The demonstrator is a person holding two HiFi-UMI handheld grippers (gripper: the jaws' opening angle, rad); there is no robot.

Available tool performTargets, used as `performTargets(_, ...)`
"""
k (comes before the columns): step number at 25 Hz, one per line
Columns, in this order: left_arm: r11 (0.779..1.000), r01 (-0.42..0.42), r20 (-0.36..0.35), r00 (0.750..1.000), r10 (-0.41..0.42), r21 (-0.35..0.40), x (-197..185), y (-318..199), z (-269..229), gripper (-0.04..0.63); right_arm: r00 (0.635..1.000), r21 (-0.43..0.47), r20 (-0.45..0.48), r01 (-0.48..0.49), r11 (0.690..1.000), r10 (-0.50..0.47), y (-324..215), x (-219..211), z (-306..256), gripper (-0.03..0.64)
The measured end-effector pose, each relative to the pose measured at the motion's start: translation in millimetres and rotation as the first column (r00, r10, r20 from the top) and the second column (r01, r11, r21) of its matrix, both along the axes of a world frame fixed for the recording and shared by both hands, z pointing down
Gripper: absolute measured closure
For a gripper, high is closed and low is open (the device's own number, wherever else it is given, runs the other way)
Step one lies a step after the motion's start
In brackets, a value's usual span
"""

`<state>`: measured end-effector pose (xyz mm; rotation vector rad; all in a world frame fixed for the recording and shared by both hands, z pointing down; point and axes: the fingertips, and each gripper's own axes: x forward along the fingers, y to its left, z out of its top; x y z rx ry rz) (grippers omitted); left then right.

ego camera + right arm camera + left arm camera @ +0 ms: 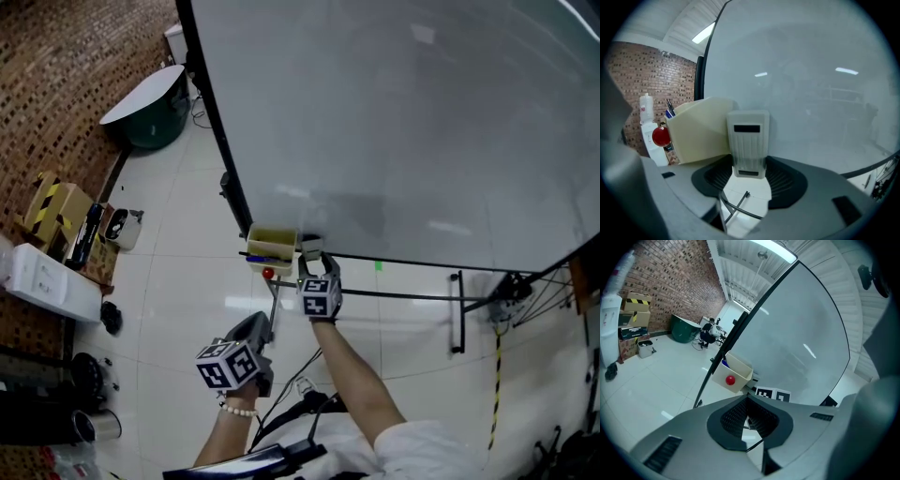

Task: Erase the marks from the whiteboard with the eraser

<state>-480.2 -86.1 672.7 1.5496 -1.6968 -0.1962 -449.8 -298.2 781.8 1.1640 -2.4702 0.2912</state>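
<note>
Right gripper view: our right gripper [749, 172] clamps the eraser [748, 140] beside the tray [701, 129], facing the whiteboard [811, 84]; our left gripper [749, 416] hangs closed, empty.

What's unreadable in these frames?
- Marks on the whiteboard: the head view shows only a faint grey patch, and glare washes out the rest.
- Eraser felt face: the right gripper view shows only its ribbed back.
- Tray contents: its wall hides all but the marker tips.
- Whiteboard's top and right: cut off by the head view's edge.
</note>
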Motion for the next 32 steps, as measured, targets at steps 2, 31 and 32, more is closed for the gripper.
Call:
performTargets(2,1.0,0.007,-0.001,1.0,-0.007,-0.004,-1,2,1,0.607,1.0,0.016,-0.003,0.008,1.0,-0.008,0,0,1,0.365)
performTargets(31,0.992,-0.126,-0.002,0.992,0.126,-0.01,172,-76,5,0.607,0.986,0.02,-0.053,-0.156,0.988,0.156,-76,247,12,0.365)
performTargets(32,0.991,-0.132,0.0,0.991,0.132,-0.009,182,-82,4,0.607,0.985,0.023,-0.048,-0.164,0.986,0.165,-80,258,11,0.365)
